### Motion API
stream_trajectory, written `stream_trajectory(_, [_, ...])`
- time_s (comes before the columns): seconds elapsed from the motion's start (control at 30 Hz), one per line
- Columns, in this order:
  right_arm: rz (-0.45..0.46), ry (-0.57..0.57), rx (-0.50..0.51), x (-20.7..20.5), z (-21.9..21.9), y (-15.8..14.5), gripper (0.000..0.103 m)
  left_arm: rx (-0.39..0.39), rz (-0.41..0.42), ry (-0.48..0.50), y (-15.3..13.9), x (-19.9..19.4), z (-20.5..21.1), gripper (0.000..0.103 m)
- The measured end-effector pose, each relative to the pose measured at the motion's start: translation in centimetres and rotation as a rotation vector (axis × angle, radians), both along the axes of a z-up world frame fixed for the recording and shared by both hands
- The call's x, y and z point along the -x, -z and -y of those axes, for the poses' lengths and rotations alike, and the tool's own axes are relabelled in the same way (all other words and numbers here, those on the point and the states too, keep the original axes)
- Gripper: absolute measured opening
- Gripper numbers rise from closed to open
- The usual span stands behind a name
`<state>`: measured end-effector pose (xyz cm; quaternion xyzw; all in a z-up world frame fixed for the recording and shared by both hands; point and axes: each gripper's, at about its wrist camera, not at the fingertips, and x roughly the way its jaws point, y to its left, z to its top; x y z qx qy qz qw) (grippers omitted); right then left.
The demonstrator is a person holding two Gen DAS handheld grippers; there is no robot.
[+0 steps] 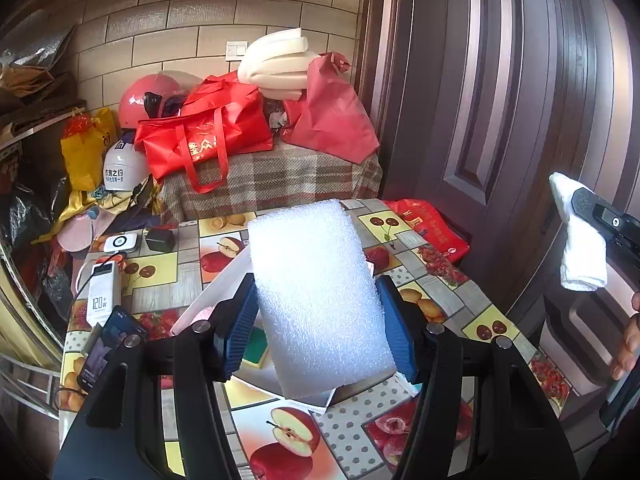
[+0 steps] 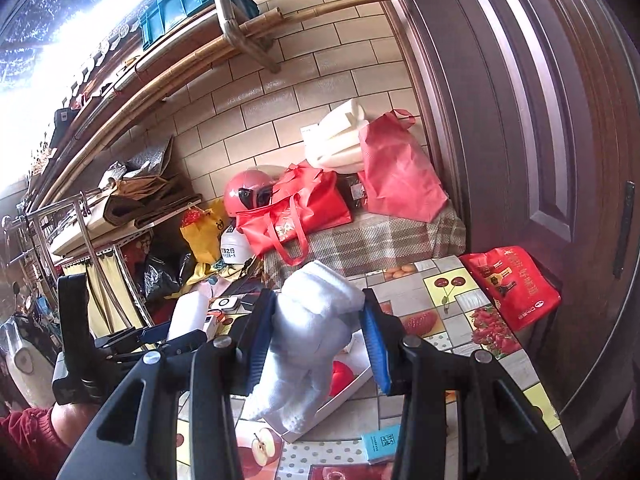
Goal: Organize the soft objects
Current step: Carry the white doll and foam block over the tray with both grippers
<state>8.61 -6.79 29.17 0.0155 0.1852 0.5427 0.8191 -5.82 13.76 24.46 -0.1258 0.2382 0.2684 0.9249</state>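
Observation:
My left gripper point(image 1: 316, 316) is shut on a white foam block point(image 1: 316, 292) and holds it tilted above a white tray point(image 1: 216, 292) on the table. A green and yellow sponge point(image 1: 256, 350) and something pink lie in the tray. My right gripper point(image 2: 318, 340) is shut on a white rolled cloth point(image 2: 310, 340), held above the same tray point(image 2: 340, 396), which holds a red object point(image 2: 341, 374). In the left wrist view the right gripper point(image 1: 600, 216) shows at the right edge with the cloth point(image 1: 578, 248) hanging from it. The left gripper point(image 2: 132, 336) with the foam block point(image 2: 188, 316) shows at left in the right wrist view.
The table point(image 1: 432, 292) has a fruit-patterned cover. On its left side lie a power bank point(image 1: 102, 292), a phone point(image 1: 104, 350), a black cube point(image 1: 160, 240) and a white device point(image 1: 120, 242). A small blue box point(image 2: 380, 444) lies near the front. A brown door point(image 1: 500, 100) stands right. Red bags point(image 1: 208, 132) and helmets pile behind.

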Motion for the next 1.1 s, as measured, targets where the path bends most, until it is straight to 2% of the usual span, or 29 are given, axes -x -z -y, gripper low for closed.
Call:
stream_trajectory(0.3, [-0.008, 0.003, 0.012, -0.6, -0.5, 0.4, 0.042, 0.003, -0.017, -0.003, 0.9, -0.5, -0.8, 0.059])
stream_trajectory(0.63, [-0.015, -0.019, 0.039, -1.2, -3.1, 0.8, 0.042, 0.021, -0.051, -0.02, 2.5, -1.3, -2.9, 0.059])
stream_trajectory(0.9, [-0.02, -0.056, 0.083, -2.3, -7.3, 1.8, 0.042, 0.04, -0.063, -0.071, 3.0, -2.2, -7.3, 0.059])
stream_trajectory(1.1, [-0.102, -0.111, 0.177, -4.1, -13.1, 5.5, 0.042, 0.092, -0.092, -0.112, 4.5, -3.9, -11.6, 0.059])
